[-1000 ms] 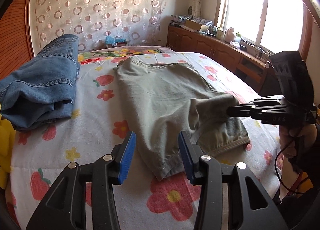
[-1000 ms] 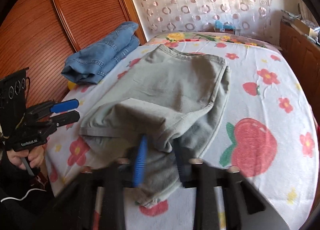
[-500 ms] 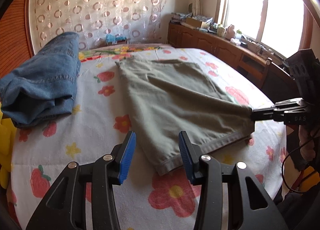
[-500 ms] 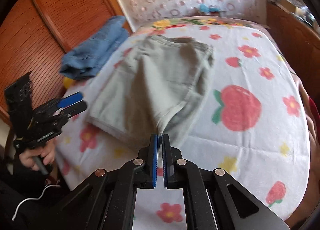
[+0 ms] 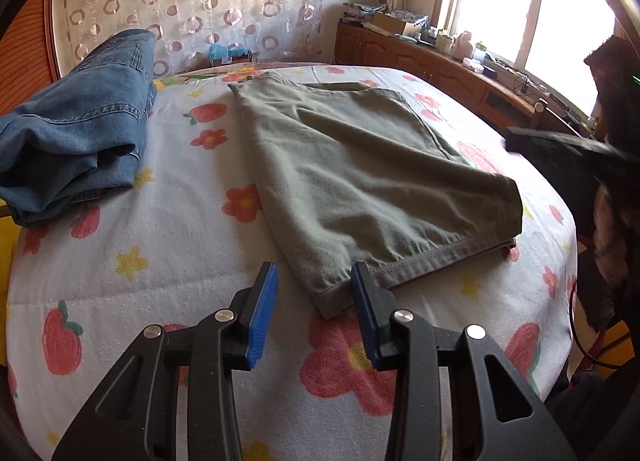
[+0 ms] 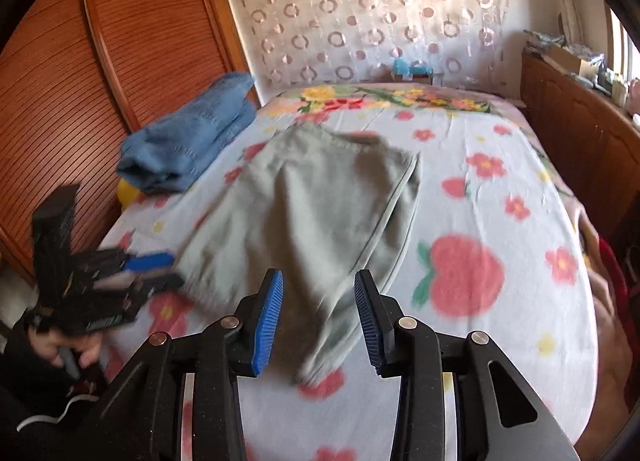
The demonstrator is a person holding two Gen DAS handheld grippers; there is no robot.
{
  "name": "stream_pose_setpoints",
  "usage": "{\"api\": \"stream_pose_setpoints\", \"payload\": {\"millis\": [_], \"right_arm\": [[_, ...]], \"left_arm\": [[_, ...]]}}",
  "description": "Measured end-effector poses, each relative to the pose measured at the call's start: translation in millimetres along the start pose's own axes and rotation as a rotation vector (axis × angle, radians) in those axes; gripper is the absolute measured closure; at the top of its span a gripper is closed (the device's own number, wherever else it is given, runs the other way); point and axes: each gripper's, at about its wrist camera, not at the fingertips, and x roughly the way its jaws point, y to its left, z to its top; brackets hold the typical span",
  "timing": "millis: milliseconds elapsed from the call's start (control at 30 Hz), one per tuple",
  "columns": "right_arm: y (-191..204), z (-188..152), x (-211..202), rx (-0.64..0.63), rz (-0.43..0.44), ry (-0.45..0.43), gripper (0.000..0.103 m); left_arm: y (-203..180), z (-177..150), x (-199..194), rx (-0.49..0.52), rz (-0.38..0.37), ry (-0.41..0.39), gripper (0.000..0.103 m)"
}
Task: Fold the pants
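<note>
Olive-green pants [image 5: 360,165] lie flat on the bed, folded lengthwise, with the hem nearest me. My left gripper [image 5: 314,313] hovers at the hem's near left corner. Its jaws are closing, with the corner just ahead of the blue pads [image 5: 262,317] and not pinched. My right gripper [image 6: 318,317] is over the near right corner of the pants [image 6: 312,213]. Its jaws are opening, and the cloth lies loose below them. The left gripper [image 6: 160,271] shows at the left in the right wrist view. The right gripper [image 5: 560,145] is a dark blur at the right of the left wrist view.
Folded blue jeans [image 5: 72,129] sit on the left side of the flowered bed cover [image 5: 140,261]. A wooden cabinet [image 5: 400,57] with clutter on top runs under the window. A slatted wooden door [image 6: 100,61] stands left of the bed, with a yellow object [image 6: 126,193] beside it.
The right gripper drew the folded-over leg out to the near right edge, then opened and let it go. The pants now lie flat. The left gripper's jaws narrowed slightly.
</note>
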Motion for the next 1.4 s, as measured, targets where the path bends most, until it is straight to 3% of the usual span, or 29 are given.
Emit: {"api": "stream_pose_setpoints", "payload": {"millis": [133,267,400,467,533,600,700,800,967,1133,1300,1367,1400], "right_arm": [[-33.7,28.5,36.5,0.003,-0.017,0.01,0.072],[-58.3,58.1,79.5,0.051,-0.005,0.032,0.073],[-72.9,75.5,120.9,0.076,-0.053,0.076,0.073],[-75.7,80.1,132.6,0.098,-0.077,0.093,0.08],[-76.6,81.7,138.5,0.106,-0.056,0.084,0.094],[-73.3,83.5,141.0,0.083,-0.044,0.072,0.097],[-71.5,88.8,139.7,0.053,-0.063,0.04,0.098],[-75.4,92.5,133.0,0.063,-0.154,0.002,0.099],[-84.9,97.5,142.3,0.085,-0.212,0.013,0.098],[-71.2,85.5,117.4,0.056,-0.173,0.031,0.079],[-39.5,51.2,72.3,0.005,-0.084,0.056,0.078],[-31.2,36.3,60.0,-0.003,-0.055,0.058,0.07],[-26.6,28.9,54.8,-0.003,-0.047,0.057,0.058]], "left_arm": [[-0.2,-0.7,0.7,-0.006,0.0,-0.005,0.064],[0.3,-1.2,0.2,-0.01,-0.004,-0.004,0.064],[0.1,-0.7,-0.1,-0.007,-0.002,-0.005,0.064],[0.1,-0.8,-0.1,-0.006,-0.002,-0.006,0.064],[1.3,-1.0,-0.3,-0.006,-0.006,-0.006,0.064],[2.1,-1.0,-0.4,-0.009,-0.011,-0.006,0.064],[1.7,-1.7,-0.7,-0.012,-0.014,-0.008,0.064],[1.9,-1.2,0.0,-0.013,-0.016,-0.009,0.064],[2.8,0.1,0.0,-0.014,-0.022,-0.002,0.064],[2.4,0.2,-0.1,-0.012,-0.02,-0.006,0.064],[1.8,1.0,-0.3,-0.015,-0.017,-0.011,0.064],[1.5,1.8,-0.9,-0.014,-0.014,-0.015,0.064],[1.7,1.8,-1.5,-0.013,-0.012,-0.016,0.064]]}}
